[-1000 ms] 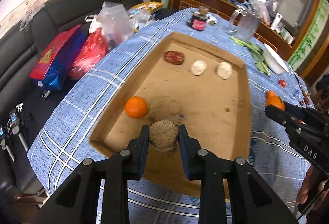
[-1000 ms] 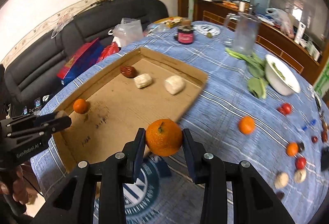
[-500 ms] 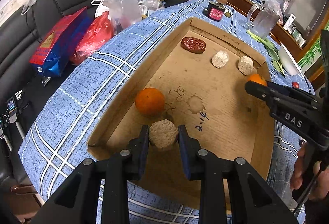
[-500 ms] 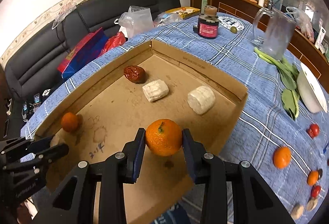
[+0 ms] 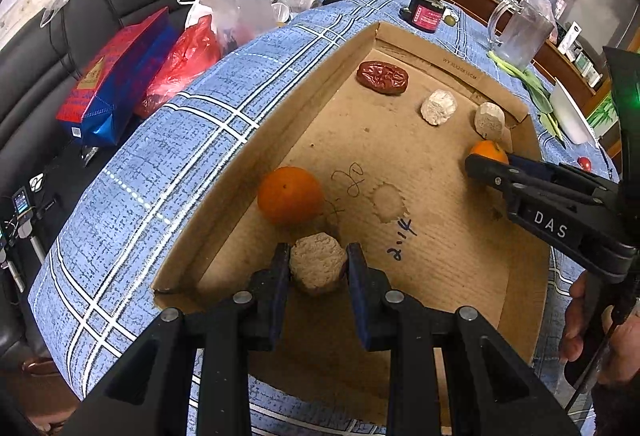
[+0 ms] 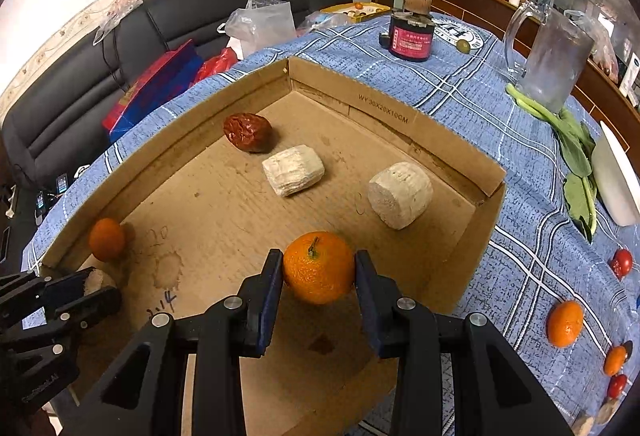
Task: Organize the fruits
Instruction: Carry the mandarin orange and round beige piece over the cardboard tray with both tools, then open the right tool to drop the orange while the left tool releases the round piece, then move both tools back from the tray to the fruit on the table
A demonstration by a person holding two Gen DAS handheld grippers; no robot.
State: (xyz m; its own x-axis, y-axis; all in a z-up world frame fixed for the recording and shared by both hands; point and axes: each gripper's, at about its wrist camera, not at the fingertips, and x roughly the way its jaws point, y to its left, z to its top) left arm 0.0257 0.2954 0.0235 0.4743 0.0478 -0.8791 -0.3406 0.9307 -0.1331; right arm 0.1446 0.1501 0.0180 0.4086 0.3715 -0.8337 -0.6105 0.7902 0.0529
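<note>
From the left wrist camera we see our left hand-held gripper (image 5: 318, 268) at the lower centre of the frame, clenched on a pale rough lump (image 5: 318, 268), its pads pressing both sides of it. The lump sits low over the near end of the cardboard tray (image 5: 224, 192), which fills the middle of the picture on the blue checked counter (image 5: 160, 164). Just above and left of the lump a loose orange (image 5: 290, 194) rests on the tray floor, close to the left wall. At the far end of the tray, in the upper right, lie a wrinkled red date (image 5: 382, 77) and two more pale lumps (image 5: 439, 107) side by side. Our right hand-held gripper (image 5: 486, 156) enters from the right edge, with an orange fruit showing at its tip.

From the right wrist camera we see our right hand-held gripper (image 6: 318, 272) at the lower centre, grasping a stemmed orange (image 6: 318, 272) between its pads, over the near right part of the tray (image 6: 400, 124). Beyond it, in the middle of the frame, lie the two pale lumps (image 6: 293, 170) and the red date (image 6: 247, 132). The loose orange (image 6: 106, 239) sits at the left wall, and our left hand-held gripper (image 6: 90, 286) shows at the lower left edge. On the counter (image 6: 472, 84) at the right edge lie more small oranges (image 6: 564, 323) and red fruits (image 6: 622, 263).
</note>
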